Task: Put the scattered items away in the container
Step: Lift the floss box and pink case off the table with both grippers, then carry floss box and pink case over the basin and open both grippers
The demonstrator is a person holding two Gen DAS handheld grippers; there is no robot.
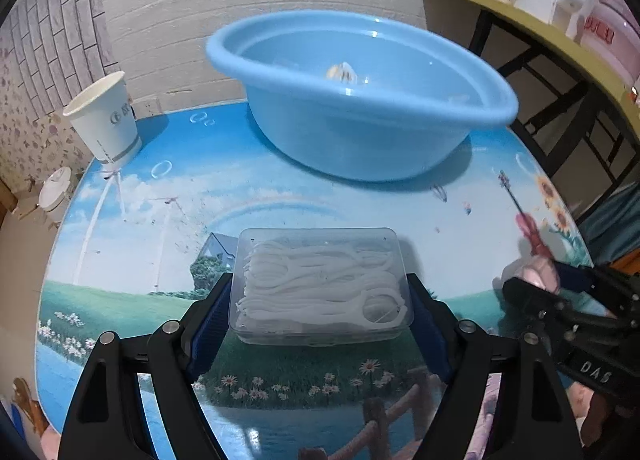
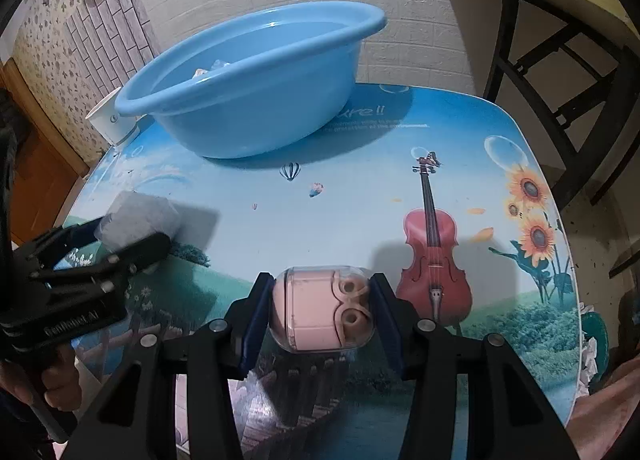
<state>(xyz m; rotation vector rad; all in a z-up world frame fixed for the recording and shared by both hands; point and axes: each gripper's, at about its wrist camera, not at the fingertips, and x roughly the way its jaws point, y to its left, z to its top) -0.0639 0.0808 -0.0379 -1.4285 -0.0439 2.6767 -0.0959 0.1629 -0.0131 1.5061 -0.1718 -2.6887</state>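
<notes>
My left gripper (image 1: 320,292) is shut on a clear plastic box of white floss picks (image 1: 320,284) and holds it just above the table. My right gripper (image 2: 320,304) is shut on a pink toy in a clear capsule (image 2: 320,308). The light blue basin (image 1: 360,99) stands at the back of the table, with a small pale item (image 1: 340,71) inside. In the right wrist view the basin (image 2: 248,83) is at the back left, and the left gripper with the box (image 2: 136,215) shows at the left.
A white paper cup (image 1: 104,119) stands at the table's back left corner, next to the basin. The table (image 2: 360,187) has a printed scenery top. A black-framed shelf (image 1: 560,59) stands to the right. The brick-pattern wall is close behind.
</notes>
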